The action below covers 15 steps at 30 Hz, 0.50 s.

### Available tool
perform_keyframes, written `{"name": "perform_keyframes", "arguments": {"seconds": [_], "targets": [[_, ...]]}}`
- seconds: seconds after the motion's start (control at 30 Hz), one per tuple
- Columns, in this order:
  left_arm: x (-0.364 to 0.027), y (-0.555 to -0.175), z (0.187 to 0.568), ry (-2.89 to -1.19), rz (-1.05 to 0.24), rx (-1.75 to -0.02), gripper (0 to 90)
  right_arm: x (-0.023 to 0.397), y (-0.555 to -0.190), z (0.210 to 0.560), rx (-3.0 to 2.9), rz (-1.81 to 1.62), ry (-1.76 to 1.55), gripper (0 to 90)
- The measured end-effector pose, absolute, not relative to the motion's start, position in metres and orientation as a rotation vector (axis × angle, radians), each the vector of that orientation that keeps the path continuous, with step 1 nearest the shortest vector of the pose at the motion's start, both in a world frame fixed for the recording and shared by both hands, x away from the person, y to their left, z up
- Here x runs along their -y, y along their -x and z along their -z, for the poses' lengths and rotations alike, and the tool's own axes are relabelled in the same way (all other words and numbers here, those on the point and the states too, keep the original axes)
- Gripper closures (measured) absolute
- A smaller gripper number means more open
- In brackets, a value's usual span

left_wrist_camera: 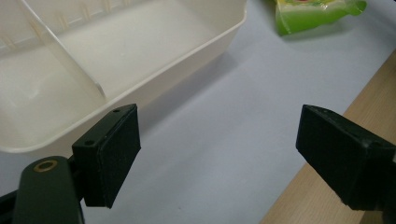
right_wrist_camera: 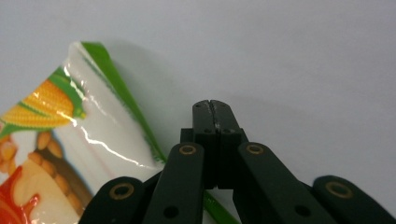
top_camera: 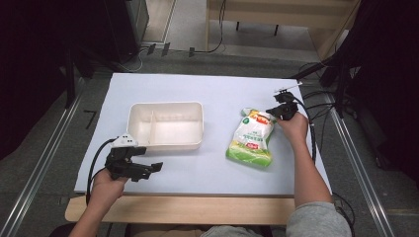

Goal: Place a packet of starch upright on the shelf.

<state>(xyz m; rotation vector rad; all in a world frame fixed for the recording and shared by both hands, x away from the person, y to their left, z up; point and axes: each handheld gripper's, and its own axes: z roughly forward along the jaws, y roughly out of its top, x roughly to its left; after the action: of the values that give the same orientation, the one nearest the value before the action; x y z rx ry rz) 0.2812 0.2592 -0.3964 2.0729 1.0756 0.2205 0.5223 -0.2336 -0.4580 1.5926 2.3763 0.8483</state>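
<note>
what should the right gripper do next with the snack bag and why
Probably lift the bag slightly and carry it toward the white tray. The right gripper looks shut on the bag's green edge, the bag lies flat on the mat beside the tray, and the left gripper waits open.

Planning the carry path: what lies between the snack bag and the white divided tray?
Nothing: in the high view, bare white table sheet separates the snack bag from the tray.

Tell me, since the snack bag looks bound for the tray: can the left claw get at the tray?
Probably yes: the left claw stands open beside the divided tray, with bare table between.
</note>
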Motion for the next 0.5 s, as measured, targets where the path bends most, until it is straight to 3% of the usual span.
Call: {"name": "perform_keyframes", "arguments": {"seconds": [0.5], "targets": [[-0.258,-0.280,0.395,-2.073,-0.226,-1.072,14.7,0.245,-0.475,0.459,-2.434,-0.746,-1.576,90.0]]}}
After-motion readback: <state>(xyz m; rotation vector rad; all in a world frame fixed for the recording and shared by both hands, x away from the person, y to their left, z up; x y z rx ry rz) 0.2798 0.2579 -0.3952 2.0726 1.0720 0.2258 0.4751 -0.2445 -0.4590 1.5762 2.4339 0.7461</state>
